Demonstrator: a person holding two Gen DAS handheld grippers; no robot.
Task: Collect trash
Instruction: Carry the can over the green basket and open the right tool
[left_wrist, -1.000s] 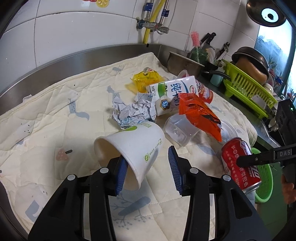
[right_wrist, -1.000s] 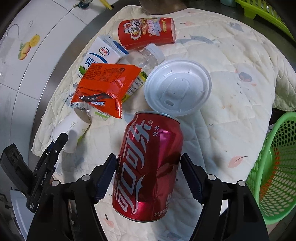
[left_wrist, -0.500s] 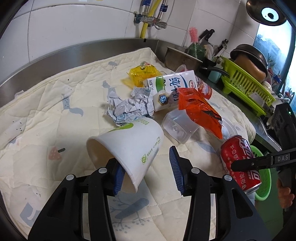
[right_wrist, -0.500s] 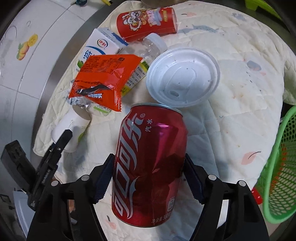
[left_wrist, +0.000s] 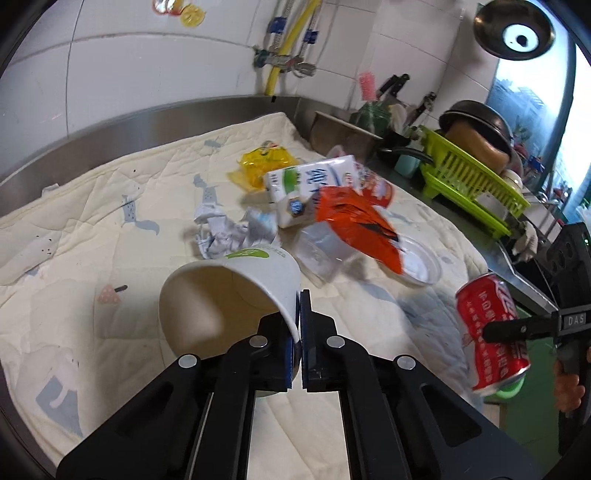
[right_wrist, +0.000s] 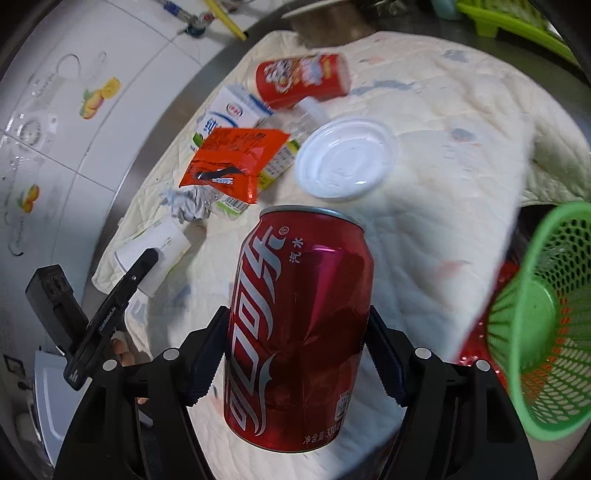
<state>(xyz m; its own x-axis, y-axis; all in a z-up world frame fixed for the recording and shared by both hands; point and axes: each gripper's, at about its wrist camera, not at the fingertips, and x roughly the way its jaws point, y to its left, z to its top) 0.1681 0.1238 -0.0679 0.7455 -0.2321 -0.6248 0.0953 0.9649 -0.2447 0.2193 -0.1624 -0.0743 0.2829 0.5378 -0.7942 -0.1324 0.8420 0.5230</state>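
My left gripper (left_wrist: 297, 321) is shut on the rim wall of a white paper cup (left_wrist: 229, 291) and holds it tilted above the quilted cloth (left_wrist: 110, 221). My right gripper (right_wrist: 299, 350) is shut on a red cola can (right_wrist: 299, 332), lifted off the cloth; the can also shows in the left wrist view (left_wrist: 491, 336). A green mesh basket (right_wrist: 546, 325) sits low at the right, beside the can. On the cloth lie an orange wrapper (right_wrist: 232, 158), a milk carton (right_wrist: 229, 114), crumpled paper (left_wrist: 229, 232), a white lid (right_wrist: 347, 158) and a red snack tube (right_wrist: 299, 81).
A yellow wrapper (left_wrist: 266, 162) lies at the back of the cloth. A clear plastic cup (left_wrist: 317, 254) lies by the orange wrapper. A green dish rack (left_wrist: 472, 181) with pots stands at the right. A steel counter rim and tiled wall bound the back.
My left gripper has closed on the paper cup's wall and lifted it. My right gripper has raised the cola can and moved it toward the green basket.
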